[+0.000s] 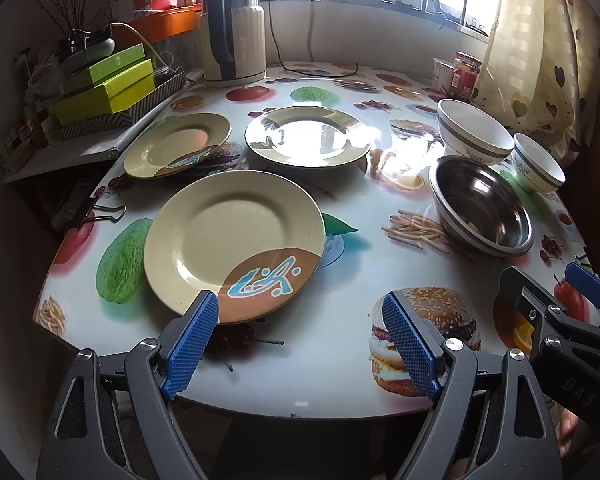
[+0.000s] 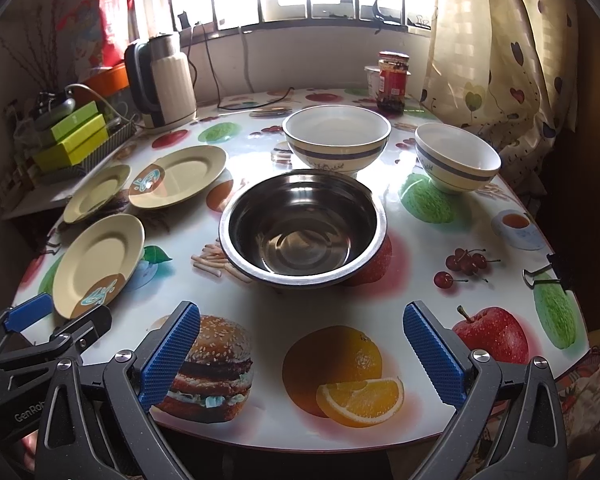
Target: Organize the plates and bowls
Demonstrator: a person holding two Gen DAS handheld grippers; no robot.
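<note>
Three cream plates with a brown patch lie on the table: a near plate [image 1: 232, 240] [image 2: 98, 264], a far left plate [image 1: 178, 144] [image 2: 96, 192] and a far middle plate [image 1: 308, 136] [image 2: 178, 178]. A steel bowl [image 1: 480, 204] [image 2: 304, 226] sits to their right, with a large white blue-banded bowl [image 1: 474, 128] [image 2: 336, 136] and a smaller one [image 1: 538, 162] [image 2: 456, 158] behind it. My left gripper [image 1: 300, 312] is open at the near plate's front rim, its left pad [image 1: 196, 332] touching or just over it. My right gripper [image 2: 300, 320] is open and empty before the steel bowl.
A kettle [image 1: 234, 32] [image 2: 166, 80] and its cord stand at the back, with a red jar [image 1: 466, 74] [image 2: 392, 80] and a cup to the right. Green boxes [image 1: 108, 84] are stacked on the left shelf. Binder clips [image 1: 96, 212] [image 2: 548, 270] grip the tablecloth edges. A curtain [image 2: 500, 60] hangs right.
</note>
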